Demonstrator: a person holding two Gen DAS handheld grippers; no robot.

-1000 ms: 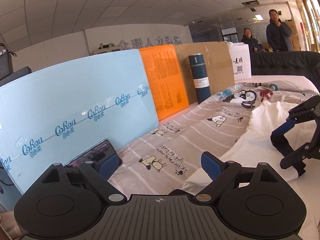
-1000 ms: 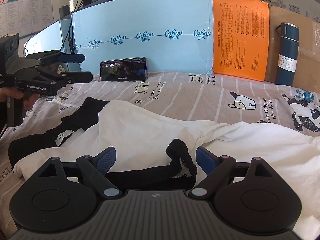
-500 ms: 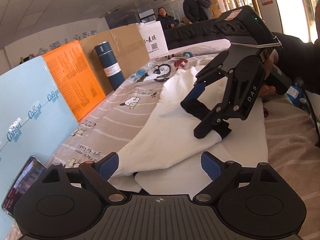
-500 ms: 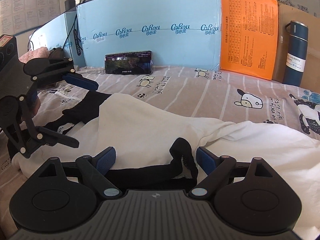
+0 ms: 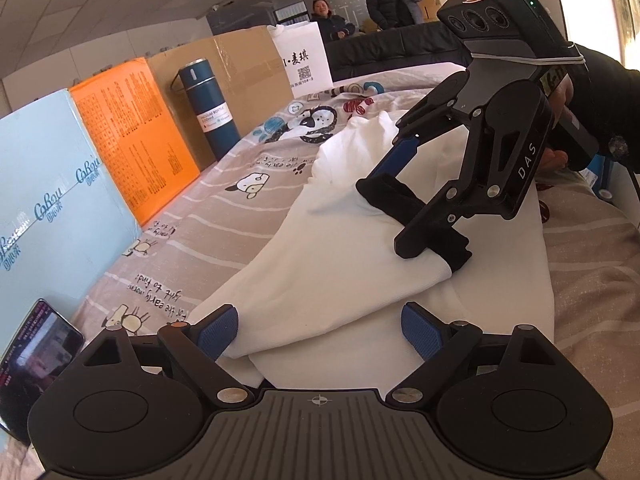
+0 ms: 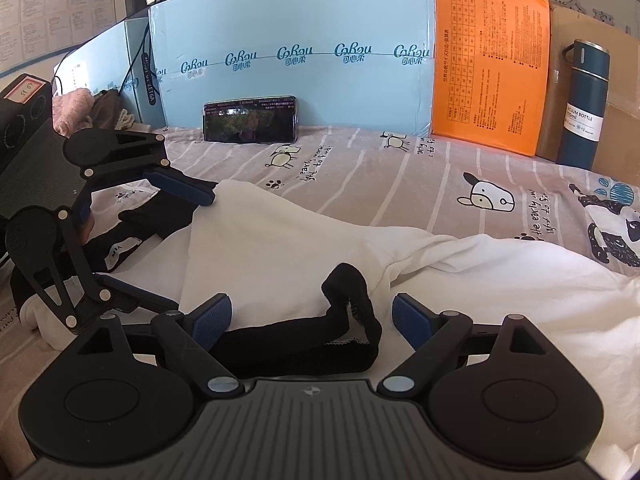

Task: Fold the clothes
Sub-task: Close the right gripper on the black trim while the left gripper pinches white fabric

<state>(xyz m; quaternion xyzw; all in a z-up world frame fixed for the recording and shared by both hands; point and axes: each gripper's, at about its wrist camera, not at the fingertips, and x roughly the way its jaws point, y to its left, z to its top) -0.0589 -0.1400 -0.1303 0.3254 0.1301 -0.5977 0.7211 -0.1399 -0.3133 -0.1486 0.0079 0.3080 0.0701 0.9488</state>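
A: Where is the garment? I see a white shirt (image 6: 304,248) lying rumpled across the middle of the frame on the cartoon-print sheet (image 6: 400,168), with a black cuff (image 6: 348,320) curled at the lower centre.

B: Yes, and the right gripper (image 6: 311,316) sits right over that cuff, jaws wide apart, one blue pad on either side, pressing on nothing. In the left wrist view the left gripper (image 5: 320,330) is also spread wide, with the shirt's near folded edge lying between its pads but not pinched.

A: So both are poised and neither one grips?

B: That is how it reads. To do this well, I would have each gripper close on a clean edge: the right on the cuff alone, the left on the white corner at the lower centre of its frame (taking both layers there, or the fold will slide).

A: And the black fabric at the left of the right wrist view?

B: Probably the other sleeve (image 6: 152,220), though it is half hidden behind the left gripper, so I cannot be sure. Lift low and evenly, so the shirt does not drag.
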